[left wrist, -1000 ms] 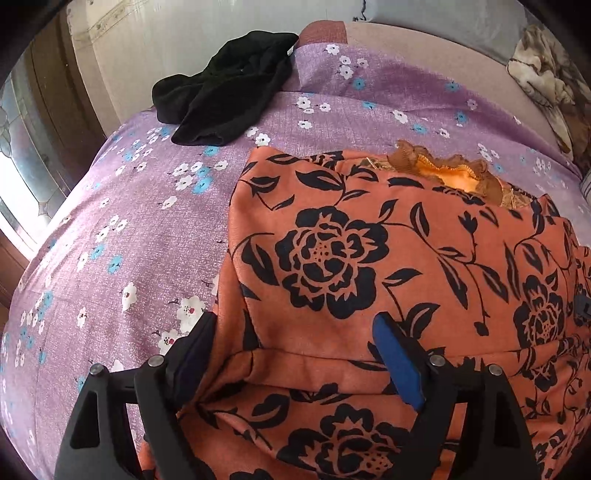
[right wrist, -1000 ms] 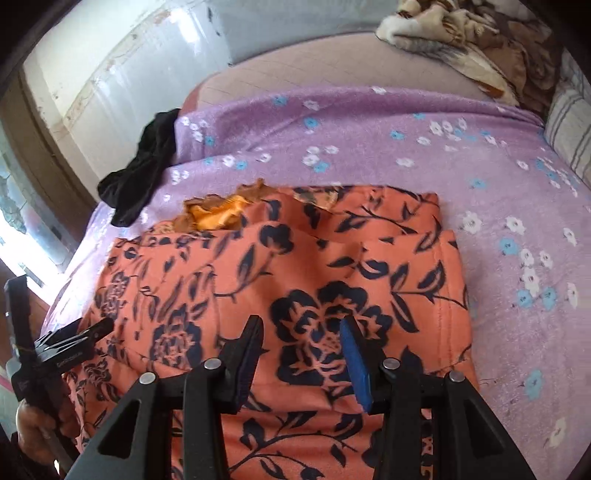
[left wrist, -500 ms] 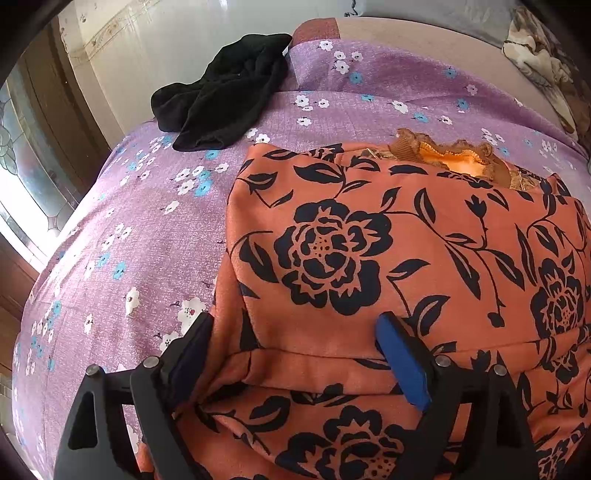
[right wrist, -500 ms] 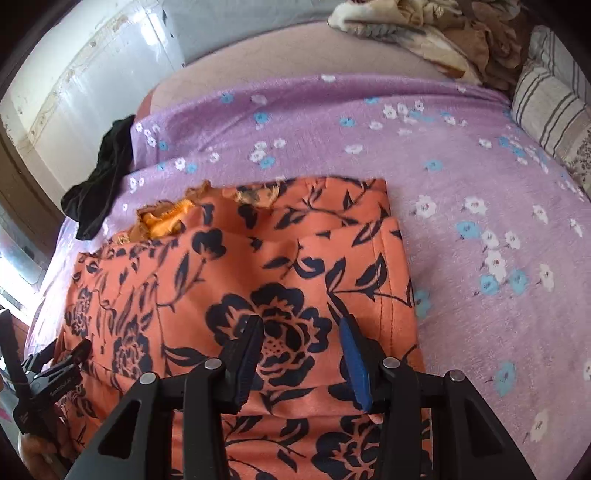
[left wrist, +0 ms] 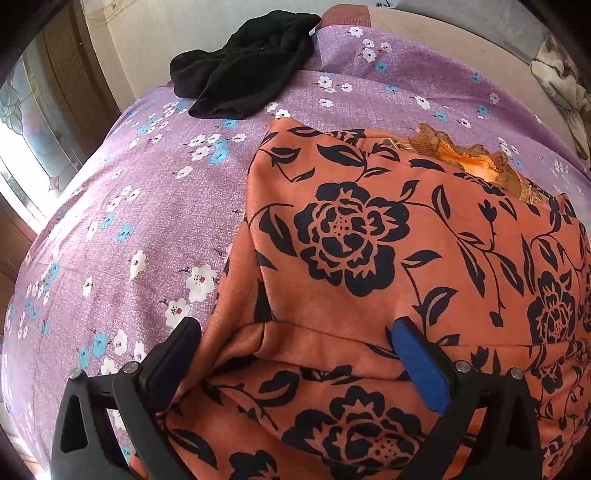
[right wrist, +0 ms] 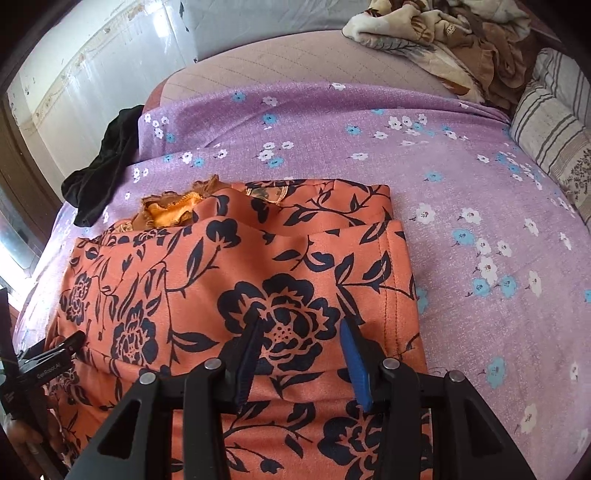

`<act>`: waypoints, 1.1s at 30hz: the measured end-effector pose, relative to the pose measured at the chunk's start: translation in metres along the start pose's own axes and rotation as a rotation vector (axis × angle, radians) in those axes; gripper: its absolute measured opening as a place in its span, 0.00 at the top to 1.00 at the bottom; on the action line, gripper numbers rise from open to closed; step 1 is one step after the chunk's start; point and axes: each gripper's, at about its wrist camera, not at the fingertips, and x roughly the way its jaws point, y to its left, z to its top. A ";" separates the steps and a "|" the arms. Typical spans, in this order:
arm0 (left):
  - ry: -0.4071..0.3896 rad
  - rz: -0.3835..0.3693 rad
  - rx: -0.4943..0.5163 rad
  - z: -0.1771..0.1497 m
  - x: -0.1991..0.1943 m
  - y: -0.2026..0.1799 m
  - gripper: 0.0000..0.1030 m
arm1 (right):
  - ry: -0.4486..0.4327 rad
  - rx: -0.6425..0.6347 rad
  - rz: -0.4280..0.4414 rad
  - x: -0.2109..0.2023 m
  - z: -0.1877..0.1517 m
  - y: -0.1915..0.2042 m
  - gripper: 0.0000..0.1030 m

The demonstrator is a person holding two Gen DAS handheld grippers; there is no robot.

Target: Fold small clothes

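Observation:
An orange garment with black flower print (left wrist: pixel 388 258) lies folded on a purple flowered bedsheet (left wrist: pixel 147 206). It also fills the lower left of the right wrist view (right wrist: pixel 258 288), with a frilly orange collar (right wrist: pixel 170 206) showing at its far edge. My left gripper (left wrist: pixel 291 339) is open, its fingers wide apart over the garment's near left fold. My right gripper (right wrist: pixel 301 332) is open over the garment's near right part, fingers resting on or just above the cloth. The left gripper also shows at the left edge of the right wrist view (right wrist: pixel 55 350).
A black garment (left wrist: pixel 243 81) lies crumpled at the bed's far left corner, by the wall. A beige patterned blanket (right wrist: pixel 443 33) is heaped at the far right. A striped pillow (right wrist: pixel 554 122) lies on the right.
Both grippers have drawn back slightly and tilted, the views shifting. The garment lies the same. Both stay open.

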 end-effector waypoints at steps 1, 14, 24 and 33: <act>-0.004 -0.005 0.006 -0.001 -0.004 -0.001 0.01 | 0.009 -0.003 -0.013 0.002 -0.001 0.000 0.55; -0.016 -0.088 0.131 -0.050 -0.066 -0.023 0.01 | 0.057 0.007 0.076 -0.017 -0.018 0.003 0.54; 0.109 -0.074 0.069 -0.100 -0.058 -0.006 0.00 | 0.133 -0.063 0.046 -0.014 -0.059 0.014 0.54; 0.063 -0.083 0.063 -0.141 -0.084 0.000 0.00 | 0.119 -0.144 0.009 -0.045 -0.104 0.022 0.51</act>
